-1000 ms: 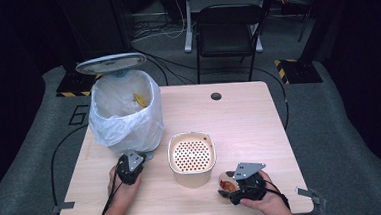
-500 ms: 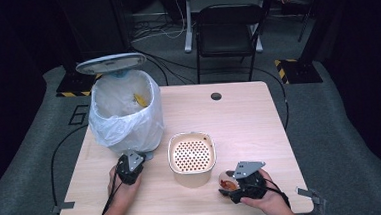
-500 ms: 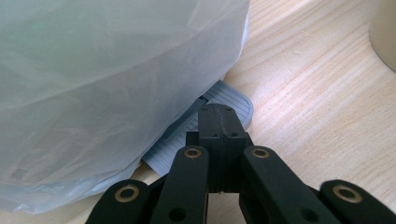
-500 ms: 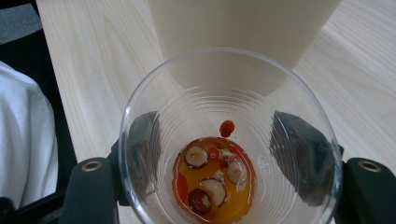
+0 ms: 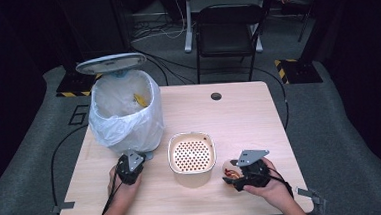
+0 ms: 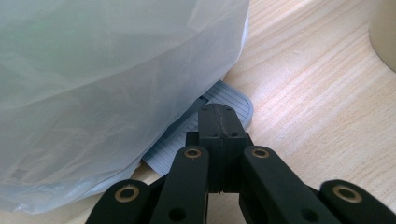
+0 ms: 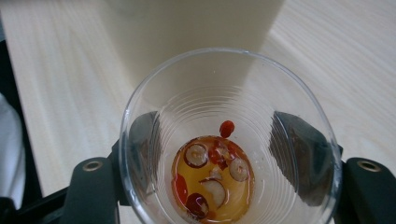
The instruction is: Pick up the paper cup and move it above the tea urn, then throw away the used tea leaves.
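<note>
My right gripper [image 5: 237, 176] is shut on a clear plastic cup [image 5: 229, 170] at the table's front right, just right of a cream container [image 5: 192, 157] with a perforated top. In the right gripper view the cup [image 7: 224, 88] sits between the two jaws of my right gripper [image 7: 219, 144], tipped toward the camera. It holds a little amber liquid with red and pale fruit slices [image 7: 212, 179]. My left gripper [image 5: 131, 161] rests shut at the foot of a white bin [image 5: 123, 111] lined with a plastic bag. Its tips [image 6: 221, 114] lie over the bin's grey ribbed pedal [image 6: 236, 95].
The bin's grey lid [image 5: 110, 64] stands raised, and something yellow lies inside the bag. The wooden table [image 5: 244, 119] has a cable hole [image 5: 216, 96] near its far edge. A black chair [image 5: 228, 25] stands behind the table. The cream container's wall [image 7: 187, 23] rises just beyond the cup.
My right gripper has lifted the cup slightly and shifted it a little on the table's front right. My left gripper has stayed where it was.
</note>
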A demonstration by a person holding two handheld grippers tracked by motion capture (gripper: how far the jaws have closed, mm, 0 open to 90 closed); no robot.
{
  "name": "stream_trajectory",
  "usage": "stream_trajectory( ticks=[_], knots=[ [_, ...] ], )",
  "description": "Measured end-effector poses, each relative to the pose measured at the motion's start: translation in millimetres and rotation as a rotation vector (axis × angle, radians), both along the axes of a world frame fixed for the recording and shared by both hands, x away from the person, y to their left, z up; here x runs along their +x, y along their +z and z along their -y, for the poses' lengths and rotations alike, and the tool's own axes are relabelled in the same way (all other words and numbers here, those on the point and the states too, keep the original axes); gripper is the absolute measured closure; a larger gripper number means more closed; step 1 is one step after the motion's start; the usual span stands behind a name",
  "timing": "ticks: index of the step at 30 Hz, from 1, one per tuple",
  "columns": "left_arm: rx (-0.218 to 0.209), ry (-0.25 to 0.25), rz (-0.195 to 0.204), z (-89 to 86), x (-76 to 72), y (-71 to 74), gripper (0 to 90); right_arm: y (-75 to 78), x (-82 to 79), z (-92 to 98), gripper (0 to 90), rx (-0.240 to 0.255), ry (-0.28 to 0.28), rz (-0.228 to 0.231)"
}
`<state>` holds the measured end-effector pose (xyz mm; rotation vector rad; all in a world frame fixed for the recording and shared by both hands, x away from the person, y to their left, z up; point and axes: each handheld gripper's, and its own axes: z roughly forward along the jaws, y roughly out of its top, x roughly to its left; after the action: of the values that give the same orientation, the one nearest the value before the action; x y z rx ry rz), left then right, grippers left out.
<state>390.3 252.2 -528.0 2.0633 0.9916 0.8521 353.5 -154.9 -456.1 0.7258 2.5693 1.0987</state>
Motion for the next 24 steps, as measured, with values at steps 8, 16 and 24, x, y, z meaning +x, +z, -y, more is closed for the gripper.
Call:
stream_trajectory(
  ticks=[8, 16, 24],
  knots=[
    [0.001, 0.002, 0.004, 0.6, -0.2, -0.4, 90.0, 15.4, 26.7, 9.2, 33.6, 0.001, -0.029, 0.009],
    [-0.003, 0.0, 0.0, 0.0, 0.1, -0.1, 90.0, 35.1, 59.7, 8.7, 33.7, -0.015, -0.052, 0.038],
    [-0.003, 0.001, 0.001, 0.0, 0.0, -0.2, 90.0, 44.3, 86.1, 1.3, 33.6, -0.042, -0.065, 0.062]
  ],
)
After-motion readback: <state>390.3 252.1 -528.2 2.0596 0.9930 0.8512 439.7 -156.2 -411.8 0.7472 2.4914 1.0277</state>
